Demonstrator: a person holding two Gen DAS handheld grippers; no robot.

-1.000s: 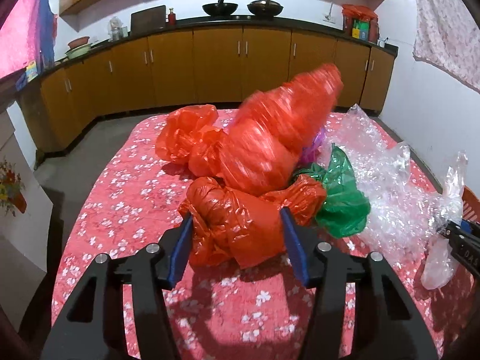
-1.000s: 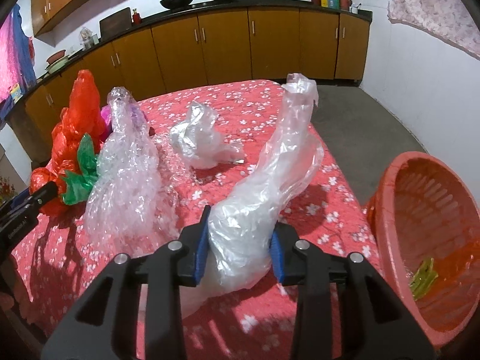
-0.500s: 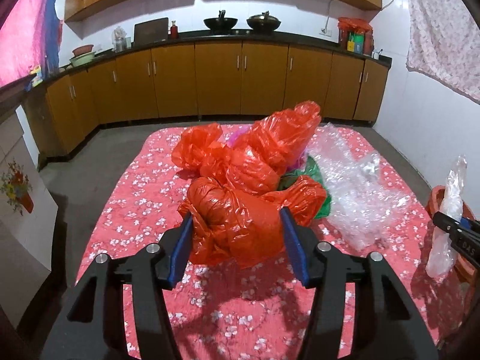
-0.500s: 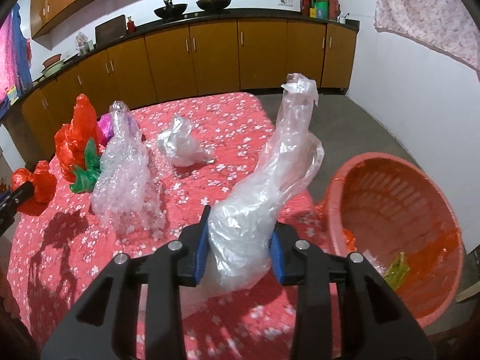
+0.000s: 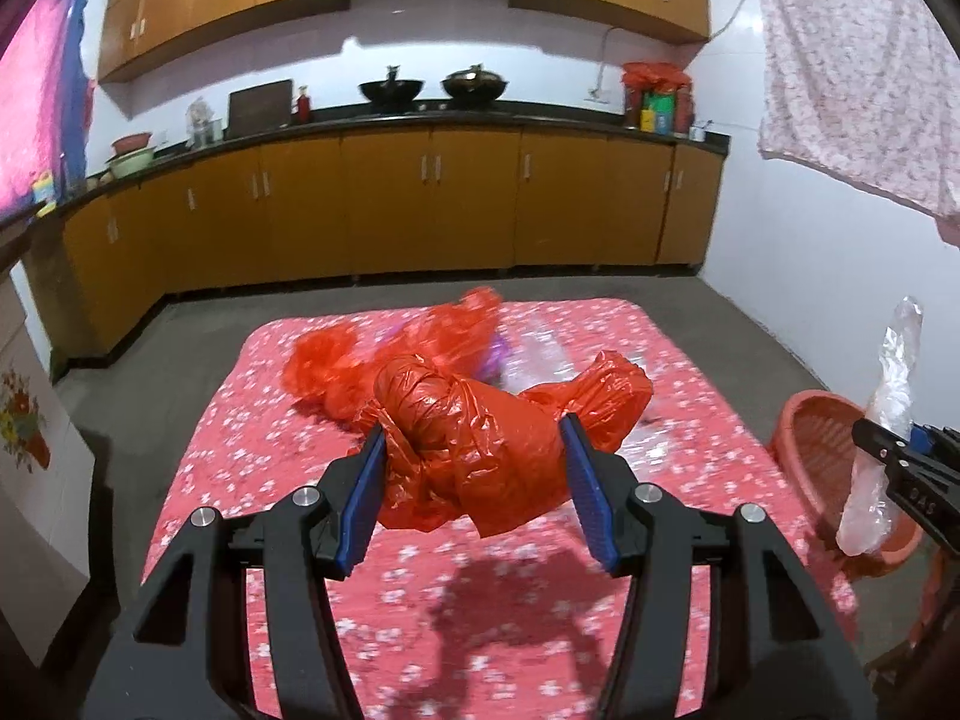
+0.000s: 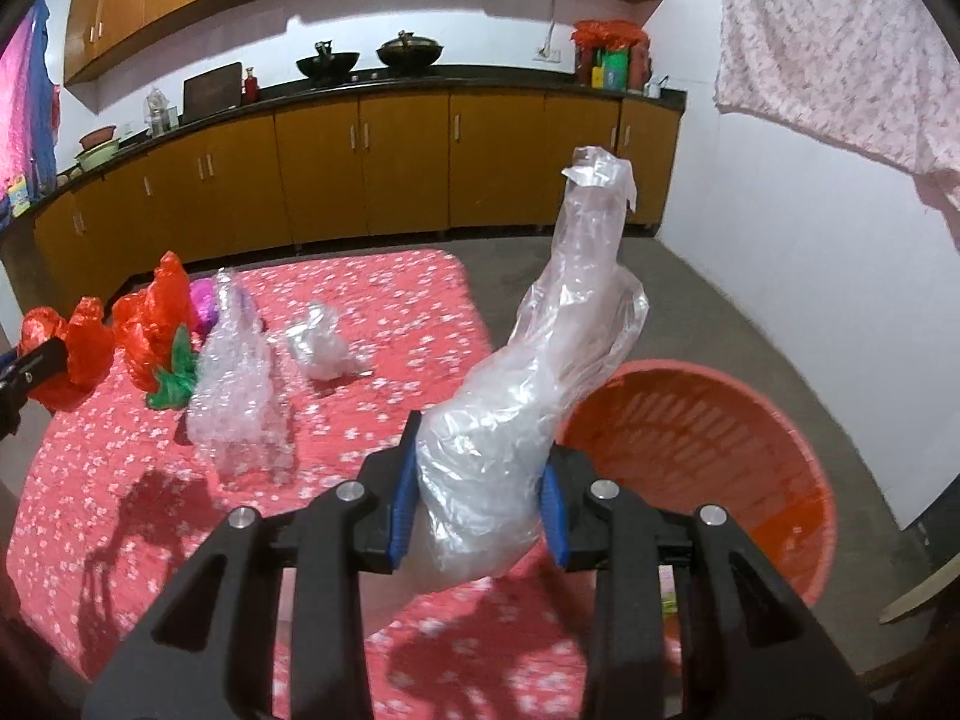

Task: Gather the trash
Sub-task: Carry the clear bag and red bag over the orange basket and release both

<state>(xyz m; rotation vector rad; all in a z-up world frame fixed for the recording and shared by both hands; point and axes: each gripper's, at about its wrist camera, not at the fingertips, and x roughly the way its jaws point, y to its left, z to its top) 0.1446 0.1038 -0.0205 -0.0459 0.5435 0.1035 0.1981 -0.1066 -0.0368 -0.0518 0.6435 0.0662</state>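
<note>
My left gripper point(image 5: 474, 480) is shut on a crumpled red plastic bag point(image 5: 480, 438) and holds it above the table with the red flowered cloth point(image 5: 420, 588). My right gripper point(image 6: 477, 504) is shut on a clear plastic bag point(image 6: 528, 396) that stands up from the jaws, raised beside the orange basket point(image 6: 798, 456). The basket also shows at the right in the left wrist view point(image 5: 810, 450), with the clear bag point(image 5: 882, 420) over it. On the table lie another red bag point(image 6: 156, 324), a green bag point(image 6: 174, 378), bubble wrap point(image 6: 240, 396) and a small clear bag point(image 6: 321, 348).
Brown kitchen cabinets point(image 5: 420, 204) with a dark counter run along the back wall. A white wall point(image 6: 780, 276) stands to the right of the basket. Grey floor point(image 6: 690, 312) lies between table, cabinets and wall. A flowered cloth point(image 6: 840, 48) hangs at the upper right.
Both grippers have risen and pulled back from the table with their bags. The red bag has come away from the pile. The clear bag has moved right, next to the basket.
</note>
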